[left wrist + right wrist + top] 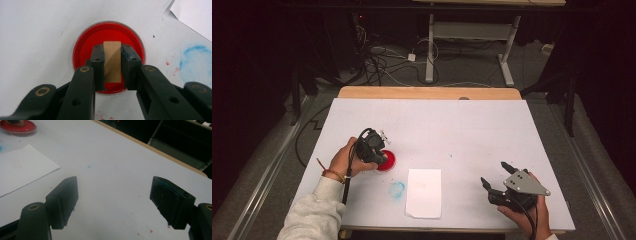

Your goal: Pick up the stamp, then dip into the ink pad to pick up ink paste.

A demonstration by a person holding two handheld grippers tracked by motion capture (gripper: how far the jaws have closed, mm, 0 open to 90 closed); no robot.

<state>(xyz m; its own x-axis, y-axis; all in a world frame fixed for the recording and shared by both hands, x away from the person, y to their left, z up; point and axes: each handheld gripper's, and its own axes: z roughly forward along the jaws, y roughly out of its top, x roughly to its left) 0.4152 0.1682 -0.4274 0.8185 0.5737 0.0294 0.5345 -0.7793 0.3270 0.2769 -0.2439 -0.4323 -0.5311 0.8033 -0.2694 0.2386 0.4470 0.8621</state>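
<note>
A round red ink pad [85, 47] in a clear rim lies on the white table cover. My left gripper [112, 63] is shut on a small wooden block [112, 61], which stands upright over the pad's red surface. In the high view the left gripper [373, 148] hangs over the red pad [388, 161] at the table's left. A white sheet of paper [424, 192] lies near the front edge. My right gripper [497, 176] rests at the front right with its jaws wide open and nothing between them [113, 202].
A blue smudge [396, 189] marks the cover left of the paper; it also shows as a blue smudge [196, 61] beside the pad. Small red specks [143, 232] dot the cover near the right gripper. The wooden table edge [427, 92] runs along the far side.
</note>
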